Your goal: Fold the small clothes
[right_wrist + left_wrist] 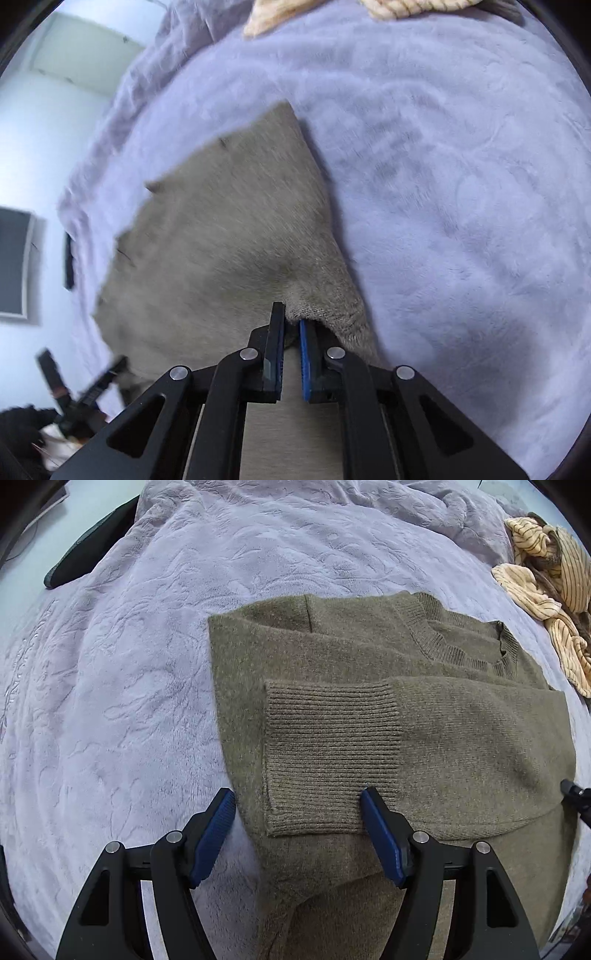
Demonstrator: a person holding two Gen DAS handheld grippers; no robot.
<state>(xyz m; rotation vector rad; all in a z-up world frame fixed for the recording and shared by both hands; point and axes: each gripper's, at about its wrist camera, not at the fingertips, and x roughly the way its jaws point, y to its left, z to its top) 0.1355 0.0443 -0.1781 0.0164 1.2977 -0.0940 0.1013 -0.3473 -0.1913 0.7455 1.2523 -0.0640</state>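
On the lilac plush blanket (pixel 110 701) we are seeing the olive knitted sweater (pixel 461 738) lying flat, its ribbed cuff (pixel 332 746) folded across. Beyond the sweater, a striped cream garment (pixel 546 590) is lying crumpled. Our left gripper (pixel 297 827) is hanging released over the cuff; our right gripper (pixel 291 325) is pinching the sweater's edge.

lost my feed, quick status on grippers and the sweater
Left gripper open, astride the ribbed cuff. Right gripper shut on olive sweater edge. Sleeves folded in. Striped garment lies clear.
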